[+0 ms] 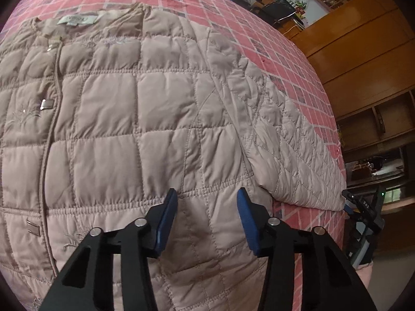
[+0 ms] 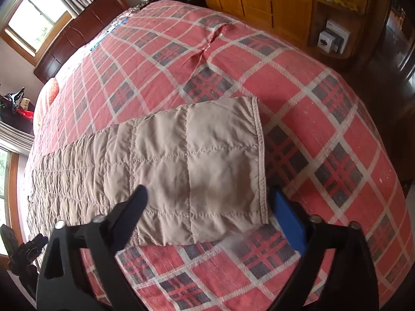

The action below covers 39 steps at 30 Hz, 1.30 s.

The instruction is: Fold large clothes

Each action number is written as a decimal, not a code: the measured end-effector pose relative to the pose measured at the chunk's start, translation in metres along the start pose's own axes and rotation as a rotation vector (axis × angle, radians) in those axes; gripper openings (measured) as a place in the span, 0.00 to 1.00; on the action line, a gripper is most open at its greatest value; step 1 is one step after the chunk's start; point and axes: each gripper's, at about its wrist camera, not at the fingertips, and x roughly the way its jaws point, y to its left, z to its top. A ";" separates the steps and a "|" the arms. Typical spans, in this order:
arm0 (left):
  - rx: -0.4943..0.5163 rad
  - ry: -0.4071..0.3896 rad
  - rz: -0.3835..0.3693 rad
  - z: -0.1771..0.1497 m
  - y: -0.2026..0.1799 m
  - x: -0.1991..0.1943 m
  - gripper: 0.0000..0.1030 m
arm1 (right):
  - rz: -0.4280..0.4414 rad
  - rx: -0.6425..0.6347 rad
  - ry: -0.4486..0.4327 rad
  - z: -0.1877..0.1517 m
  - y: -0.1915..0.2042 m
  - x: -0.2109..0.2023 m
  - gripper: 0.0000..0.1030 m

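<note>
Jacket (image 1: 135,119): flat on my plaid bed (image 2: 298,83); front up
Left tongs (image 1: 207,220): spread above jacket body
Right tongs (image 2: 210,215): spread; straddling sleeve cuff (image 2: 220,160)

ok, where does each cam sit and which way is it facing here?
Left wrist: on the left gripper, low over the quilted jacket, facing its collar; both blue-padded fingers show, open.
Right wrist: on the right gripper, facing the sleeve cuff across the bed; both fingers show, open, either side of the cuff.
Shared: the same jacket and the red plaid bedspread.
</note>
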 end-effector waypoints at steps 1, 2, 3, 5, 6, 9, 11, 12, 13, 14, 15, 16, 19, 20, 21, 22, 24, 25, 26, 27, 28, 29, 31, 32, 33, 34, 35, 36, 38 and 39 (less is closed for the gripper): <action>-0.007 0.001 -0.006 0.000 0.003 0.001 0.37 | -0.011 0.006 0.009 0.001 -0.001 0.003 0.76; -0.012 -0.001 -0.014 0.000 0.007 0.000 0.36 | -0.019 0.007 0.012 0.003 -0.002 0.006 0.73; -0.017 -0.001 -0.020 0.000 0.010 0.000 0.31 | -0.035 -0.001 0.010 0.004 -0.002 0.007 0.66; -0.035 0.003 -0.031 0.000 0.016 0.000 0.25 | -0.071 -0.019 0.000 0.005 -0.001 0.007 0.51; -0.047 0.008 -0.037 0.000 0.020 0.002 0.22 | -0.067 -0.018 -0.005 0.005 -0.003 0.006 0.37; -0.067 0.013 -0.047 0.000 0.033 0.005 0.11 | -0.002 -0.001 -0.015 0.001 -0.011 -0.002 0.11; -0.080 0.011 -0.057 -0.001 0.041 0.005 0.07 | -0.002 -0.021 -0.034 0.001 -0.005 -0.009 0.08; -0.085 0.011 -0.060 -0.001 0.044 0.005 0.04 | 0.007 -0.028 -0.046 0.000 0.000 -0.015 0.08; -0.087 0.012 -0.063 -0.002 0.047 0.005 0.02 | 0.032 -0.039 -0.061 -0.002 0.006 -0.022 0.07; -0.091 0.012 -0.076 -0.002 0.050 0.005 0.02 | 0.062 -0.058 -0.081 -0.003 0.015 -0.030 0.07; -0.094 0.012 -0.087 -0.003 0.053 0.005 0.02 | 0.084 -0.076 -0.096 -0.005 0.023 -0.037 0.07; -0.097 0.014 -0.096 -0.003 0.054 0.004 0.02 | 0.105 -0.096 -0.109 -0.007 0.032 -0.043 0.07; -0.084 0.011 -0.095 -0.005 0.055 0.003 0.02 | 0.169 -0.182 -0.133 -0.017 0.070 -0.060 0.07; -0.075 0.008 -0.089 -0.006 0.054 0.003 0.02 | 0.194 -0.211 -0.130 -0.020 0.085 -0.063 0.07; -0.071 0.006 -0.086 -0.005 0.052 0.004 0.02 | 0.218 -0.254 -0.126 -0.025 0.104 -0.064 0.07; -0.069 0.005 -0.084 -0.005 0.051 0.004 0.02 | 0.226 -0.300 -0.124 -0.032 0.123 -0.065 0.07; -0.067 0.005 -0.084 -0.004 0.049 0.006 0.02 | 0.231 -0.374 -0.112 -0.042 0.159 -0.060 0.07; -0.066 0.006 -0.085 -0.004 0.049 0.006 0.02 | 0.236 -0.399 -0.101 -0.045 0.173 -0.056 0.07; -0.064 0.006 -0.086 -0.004 0.049 0.007 0.02 | 0.235 -0.434 -0.086 -0.050 0.190 -0.050 0.07; -0.062 0.006 -0.086 -0.003 0.048 0.008 0.02 | 0.227 -0.455 -0.077 -0.053 0.201 -0.043 0.07; -0.059 0.005 -0.085 -0.003 0.047 0.008 0.02 | 0.218 -0.473 -0.063 -0.055 0.212 -0.034 0.07; -0.054 0.004 -0.082 -0.004 0.046 0.008 0.02 | 0.208 -0.492 -0.044 -0.060 0.224 -0.024 0.07; -0.046 0.003 -0.079 -0.003 0.044 0.008 0.02 | 0.179 -0.519 -0.022 -0.064 0.239 -0.007 0.07; -0.044 0.003 -0.078 -0.003 0.043 0.008 0.02 | 0.168 -0.529 -0.014 -0.069 0.245 -0.002 0.07; -0.043 0.004 -0.078 -0.003 0.042 0.008 0.02 | 0.158 -0.537 0.001 -0.070 0.253 0.008 0.07; -0.043 0.005 -0.080 -0.002 0.042 0.008 0.02 | 0.154 -0.540 0.013 -0.074 0.257 0.015 0.07; -0.044 0.006 -0.082 -0.002 0.042 0.009 0.02 | 0.150 -0.542 0.025 -0.075 0.261 0.021 0.07; -0.045 0.006 -0.082 -0.002 0.041 0.009 0.02 | 0.139 -0.547 0.035 -0.080 0.265 0.028 0.07; -0.045 0.006 -0.083 -0.001 0.041 0.009 0.02 | 0.128 -0.544 0.054 -0.084 0.267 0.039 0.09; -0.044 0.006 -0.082 -0.001 0.041 0.010 0.02 | 0.132 -0.548 0.060 -0.086 0.269 0.042 0.13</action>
